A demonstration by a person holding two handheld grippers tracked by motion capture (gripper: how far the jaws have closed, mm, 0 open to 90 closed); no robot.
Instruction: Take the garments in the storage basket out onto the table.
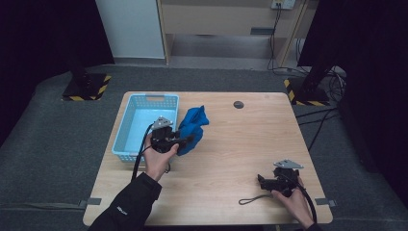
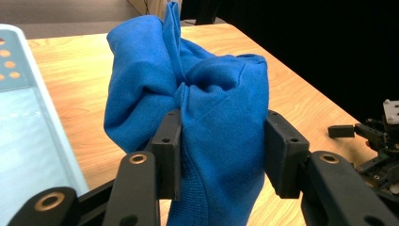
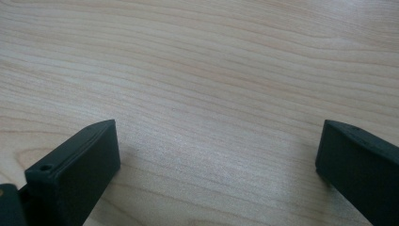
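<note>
A bunched blue cloth [image 1: 193, 129] hangs over the wooden table [image 1: 231, 144] just right of the light blue basket [image 1: 139, 126]. My left gripper [image 1: 185, 140] is shut on it. In the left gripper view both black pads press into the folds of the blue cloth [image 2: 211, 117], held by my left gripper [image 2: 223, 155], and the basket's rim [image 2: 42, 113] runs along the left. Near the table's front right my right gripper [image 1: 262, 182] rests low, jaws spread wide over bare wood. In the right gripper view nothing lies between the two jaws of my right gripper [image 3: 216, 155].
A small dark round disc [image 1: 238, 104] lies near the table's far edge. A black cord loop [image 1: 252, 199] trails on the wood by the right hand. The other gripper [image 2: 376, 136] appears at the right of the left gripper view. Grey carpet surrounds the table.
</note>
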